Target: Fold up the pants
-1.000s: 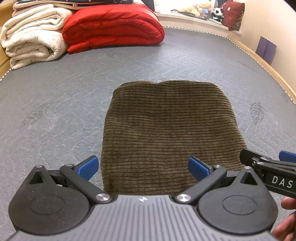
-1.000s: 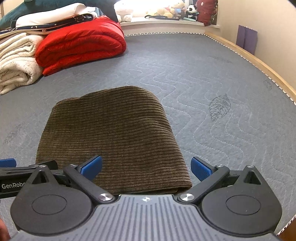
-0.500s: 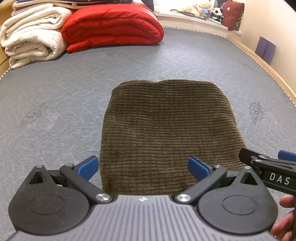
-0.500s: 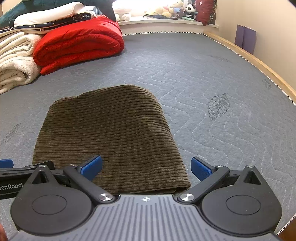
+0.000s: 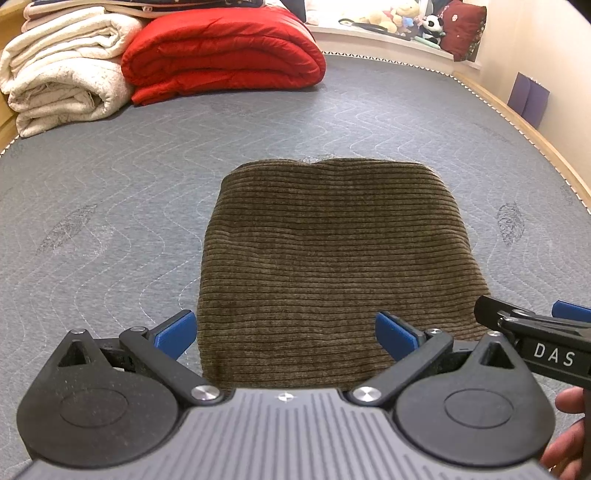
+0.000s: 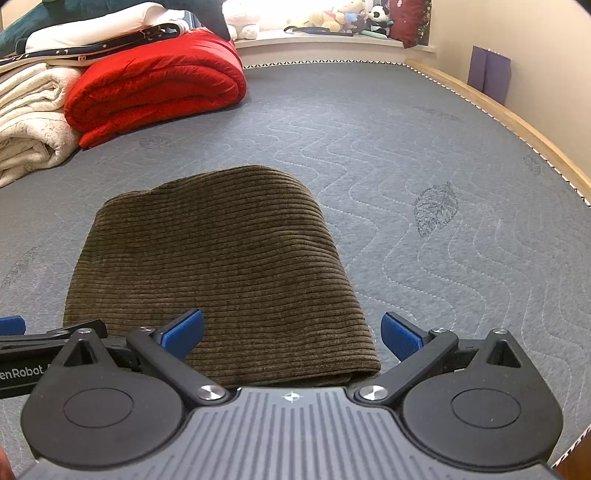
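Note:
The brown corduroy pants (image 5: 332,258) lie folded into a compact rectangle on the grey quilted mattress (image 5: 110,221); they also show in the right wrist view (image 6: 214,266). My left gripper (image 5: 284,332) is open and empty, just above the near left edge of the fold. My right gripper (image 6: 291,332) is open and empty over the near right corner. The right gripper's body shows at the right edge of the left wrist view (image 5: 535,339).
A folded red duvet (image 5: 221,48) and rolled cream blankets (image 5: 62,85) sit at the far left of the mattress. A wooden bed rail (image 6: 517,125) runs along the right side. Stuffed toys (image 6: 343,18) line the back ledge.
Both grippers have pulled back slightly from the folded pants. Both stay open and the pants have not moved.

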`<state>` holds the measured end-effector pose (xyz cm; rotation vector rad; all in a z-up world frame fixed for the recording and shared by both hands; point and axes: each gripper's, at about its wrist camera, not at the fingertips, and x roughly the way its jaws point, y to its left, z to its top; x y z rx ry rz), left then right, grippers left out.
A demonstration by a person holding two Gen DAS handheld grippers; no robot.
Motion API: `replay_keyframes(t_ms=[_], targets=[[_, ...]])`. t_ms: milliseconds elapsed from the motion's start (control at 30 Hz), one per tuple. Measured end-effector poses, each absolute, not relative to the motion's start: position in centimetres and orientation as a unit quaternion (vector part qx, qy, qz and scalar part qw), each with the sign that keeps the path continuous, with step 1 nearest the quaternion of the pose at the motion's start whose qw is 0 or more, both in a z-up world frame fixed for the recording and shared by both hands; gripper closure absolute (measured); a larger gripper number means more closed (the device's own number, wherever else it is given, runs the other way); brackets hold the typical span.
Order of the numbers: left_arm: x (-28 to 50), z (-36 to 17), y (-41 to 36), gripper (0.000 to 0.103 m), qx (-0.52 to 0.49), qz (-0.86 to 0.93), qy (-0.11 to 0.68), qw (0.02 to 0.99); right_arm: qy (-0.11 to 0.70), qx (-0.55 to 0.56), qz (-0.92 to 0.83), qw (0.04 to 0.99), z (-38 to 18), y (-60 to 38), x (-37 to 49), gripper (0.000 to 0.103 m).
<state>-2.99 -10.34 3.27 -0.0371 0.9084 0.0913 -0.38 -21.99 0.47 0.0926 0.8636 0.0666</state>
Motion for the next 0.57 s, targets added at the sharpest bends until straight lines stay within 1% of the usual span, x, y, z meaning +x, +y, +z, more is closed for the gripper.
replay_keyframes(t_ms=[567], targets=[[-3.02,3.26,-10.40,0.000,-0.026,0.028,0.437,0.899,0.421,0.044,0.023,0.906,0.52,-21.27,-0.31,0.002]])
